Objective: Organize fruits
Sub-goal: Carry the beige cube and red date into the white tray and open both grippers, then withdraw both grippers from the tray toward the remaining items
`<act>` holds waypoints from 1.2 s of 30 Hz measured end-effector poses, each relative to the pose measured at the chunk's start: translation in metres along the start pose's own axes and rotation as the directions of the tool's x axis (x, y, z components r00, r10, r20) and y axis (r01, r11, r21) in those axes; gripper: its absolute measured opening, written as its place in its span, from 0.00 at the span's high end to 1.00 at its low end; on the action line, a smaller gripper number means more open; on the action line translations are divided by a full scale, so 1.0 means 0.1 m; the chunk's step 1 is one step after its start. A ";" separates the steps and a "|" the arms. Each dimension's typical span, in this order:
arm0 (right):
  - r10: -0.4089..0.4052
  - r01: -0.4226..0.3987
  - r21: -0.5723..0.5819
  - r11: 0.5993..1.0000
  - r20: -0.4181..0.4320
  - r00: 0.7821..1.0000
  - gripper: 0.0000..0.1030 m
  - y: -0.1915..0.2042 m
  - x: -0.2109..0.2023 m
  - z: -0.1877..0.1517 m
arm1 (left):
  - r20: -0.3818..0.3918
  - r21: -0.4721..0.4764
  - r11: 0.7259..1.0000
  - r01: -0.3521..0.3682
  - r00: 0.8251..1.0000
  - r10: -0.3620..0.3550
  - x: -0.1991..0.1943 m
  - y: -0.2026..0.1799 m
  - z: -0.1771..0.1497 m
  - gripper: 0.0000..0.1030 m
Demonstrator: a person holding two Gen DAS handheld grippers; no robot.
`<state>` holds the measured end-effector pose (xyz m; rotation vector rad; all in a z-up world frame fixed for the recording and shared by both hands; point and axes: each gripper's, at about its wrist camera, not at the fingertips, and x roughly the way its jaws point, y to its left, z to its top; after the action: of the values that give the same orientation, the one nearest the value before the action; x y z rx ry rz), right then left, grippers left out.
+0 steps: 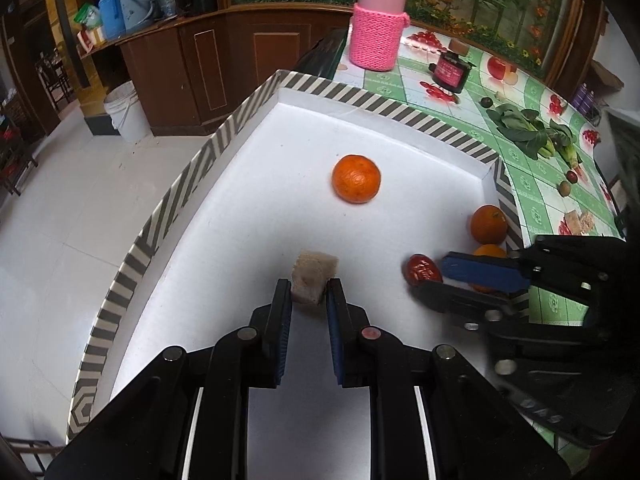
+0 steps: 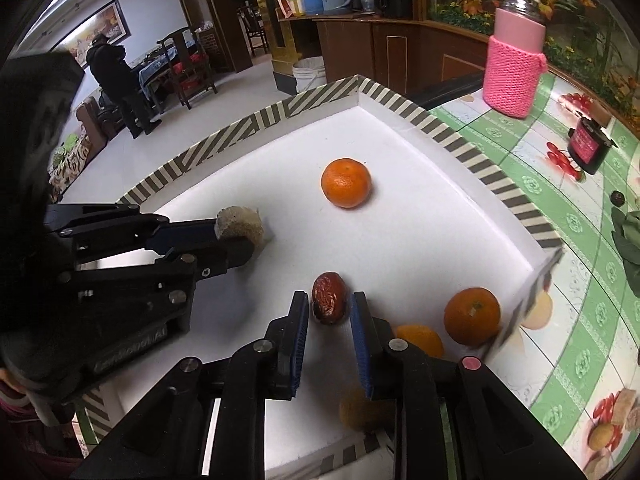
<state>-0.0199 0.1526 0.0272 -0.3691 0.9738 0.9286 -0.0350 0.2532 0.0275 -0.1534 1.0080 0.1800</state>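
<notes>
**Two grippers down in the striped box, each with a piece between its pads**

Count the fruit: three oranges in the white box (image 1: 180,196). One orange (image 1: 356,178) sits alone mid-floor, a second orange (image 1: 488,224) rests against the right wall, and a third orange (image 2: 420,338) is half covered by the right gripper. One red date (image 2: 329,298) lies on the box floor and one pale rough chunk (image 1: 313,278) is there too.

The left gripper (image 1: 308,294) pinches the pale chunk, pads pressed on both its sides. The right gripper (image 2: 330,312) has its jaws narrowly apart around the date; a sliver of white shows on each side, so no firm squeeze is visible.

The left wrist view alone shows leafy greens (image 1: 532,130) and small dark fruits on the green tablecloth (image 1: 532,184). The right wrist view alone shows a person (image 2: 116,80) standing far back, and a brownish round thing (image 2: 362,412) beneath the fingers, too blurred to name.

A pink knitted jar (image 1: 376,36) stands behind the box, its top cut off in the left wrist view.
</notes>
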 end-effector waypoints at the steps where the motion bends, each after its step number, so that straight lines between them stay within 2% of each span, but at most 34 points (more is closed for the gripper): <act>1: -0.003 0.003 0.003 1.000 0.005 1.000 0.78 -0.01 -0.03 -0.01 | 0.001 -0.005 1.000 -0.006 1.000 0.006 -0.01 0.02 -0.01 0.75; 2: -0.006 0.006 0.008 1.000 0.011 1.000 0.77 -0.03 -0.08 -0.03 | 0.004 -0.008 1.000 -0.009 1.000 0.009 -0.02 0.03 -0.02 0.70; 4: -0.009 0.008 0.017 1.000 0.028 1.000 0.75 -0.05 -0.19 -0.07 | 0.017 -0.014 1.000 -0.012 1.000 0.013 -0.06 0.03 -0.03 0.47; 6: -0.009 0.008 0.029 1.000 0.051 0.999 0.73 -0.09 -0.31 -0.11 | 0.035 -0.017 1.000 -0.017 0.999 0.018 -0.12 0.02 -0.05 0.41; 8: -0.008 0.005 0.041 0.999 0.075 0.997 0.64 -0.13 -0.45 -0.16 | 0.046 -0.011 1.000 -0.018 0.999 0.019 -0.17 -0.01 -0.06 0.40; 15: -0.035 0.020 0.110 0.994 0.138 0.990 0.56 -0.29 -0.85 -0.40 | 0.076 0.022 1.000 0.012 0.997 -0.014 -0.32 -0.25 -0.07 0.40; 19: -0.045 0.022 0.152 0.988 0.149 0.988 0.48 -0.38 -0.99 -0.59 | 0.085 0.057 0.998 0.034 0.996 -0.038 -0.39 -0.45 -0.09 0.40; 25: -0.104 0.067 0.224 0.972 0.155 0.982 0.45 -0.65 -1.28 -0.94 | 0.079 0.107 0.990 0.090 0.992 -0.099 -0.44 -0.81 -0.12 0.41; 36: -0.264 0.208 0.395 0.895 0.091 0.960 0.43 -1.39 -1.80 -1.74 | 0.043 0.220 0.955 0.198 0.976 -0.212 -0.44 -1.61 -0.10 0.41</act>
<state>-0.0433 -0.1301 0.0662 -0.0842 0.9298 0.5180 -0.0306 0.0906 0.0672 -0.0537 0.9315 -0.1134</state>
